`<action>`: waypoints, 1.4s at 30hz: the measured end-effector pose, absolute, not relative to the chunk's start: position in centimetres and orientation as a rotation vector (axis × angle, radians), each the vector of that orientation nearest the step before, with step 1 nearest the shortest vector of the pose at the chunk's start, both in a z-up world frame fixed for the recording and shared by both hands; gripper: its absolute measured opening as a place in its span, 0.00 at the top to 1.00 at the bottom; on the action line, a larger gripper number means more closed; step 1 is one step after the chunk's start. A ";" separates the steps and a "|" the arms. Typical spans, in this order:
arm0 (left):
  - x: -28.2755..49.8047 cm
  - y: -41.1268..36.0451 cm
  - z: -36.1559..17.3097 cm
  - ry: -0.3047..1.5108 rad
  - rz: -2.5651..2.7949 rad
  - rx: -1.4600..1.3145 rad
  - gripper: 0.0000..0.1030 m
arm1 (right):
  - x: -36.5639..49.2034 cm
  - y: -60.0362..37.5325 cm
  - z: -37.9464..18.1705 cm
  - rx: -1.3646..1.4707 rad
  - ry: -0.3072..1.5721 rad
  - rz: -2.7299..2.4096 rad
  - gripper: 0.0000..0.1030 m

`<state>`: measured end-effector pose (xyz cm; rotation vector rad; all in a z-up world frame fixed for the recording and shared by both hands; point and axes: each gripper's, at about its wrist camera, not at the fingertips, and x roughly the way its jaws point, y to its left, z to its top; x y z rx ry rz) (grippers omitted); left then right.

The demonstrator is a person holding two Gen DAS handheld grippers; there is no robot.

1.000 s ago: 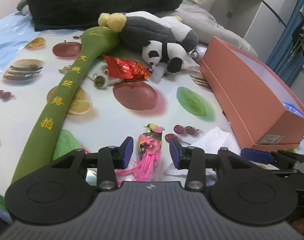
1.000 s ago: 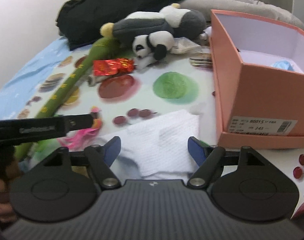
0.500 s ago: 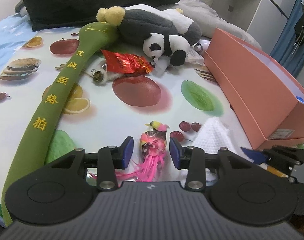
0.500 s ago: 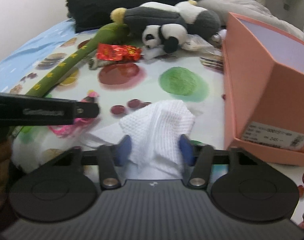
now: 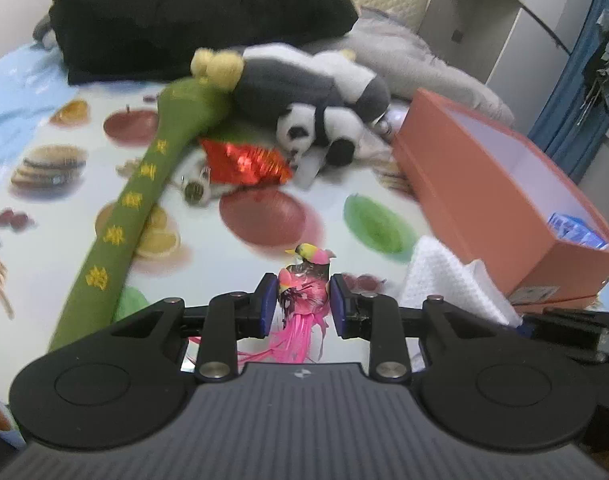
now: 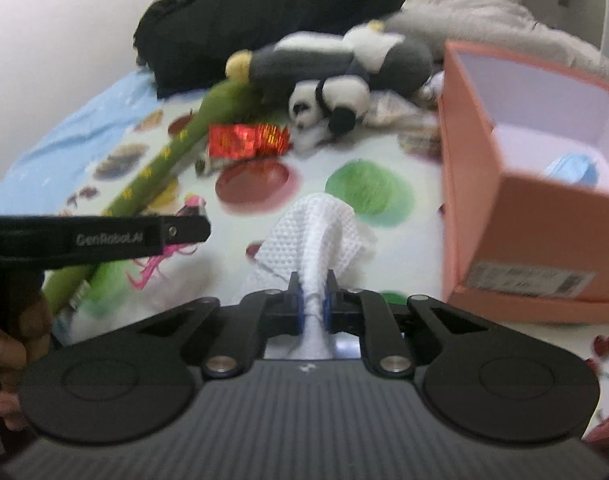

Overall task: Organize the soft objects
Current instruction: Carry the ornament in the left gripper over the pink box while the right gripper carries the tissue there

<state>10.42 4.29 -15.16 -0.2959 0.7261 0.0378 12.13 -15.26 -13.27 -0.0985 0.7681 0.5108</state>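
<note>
On the fruit-print bedspread:
Left gripper: jaws closing on the pink feathered bird — its body sits between the blue pads, tail feathers trailing below.
Right gripper: jaws closing, pinching a bunched fold of the white waffle cloth (the rest drapes forward).
Orange box: open, right of the cloth, a blue item inside.
Behind: panda plush, green plush stick, red foil packet.

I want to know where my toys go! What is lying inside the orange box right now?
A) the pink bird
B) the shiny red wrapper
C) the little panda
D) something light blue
D: a light blue thing lies inside the orange box.
</note>
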 end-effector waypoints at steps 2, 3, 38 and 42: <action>10.1 4.0 -14.0 0.713 0.035 -0.291 0.68 | 11.9 -15.7 -11.9 -0.085 0.749 0.508 0.87; 9.9 3.9 -13.4 0.707 0.033 -0.290 0.68 | 11.8 -15.8 -11.3 -0.083 0.739 0.507 0.87; 12.0 -9.6 -3.4 0.697 -0.322 -0.327 0.68 | 8.9 -28.9 -0.5 0.060 0.569 0.251 0.87; 14.0 -11.2 -2.1 0.689 -0.336 -0.279 0.68 | 11.1 -29.8 -0.2 0.063 0.572 0.223 0.87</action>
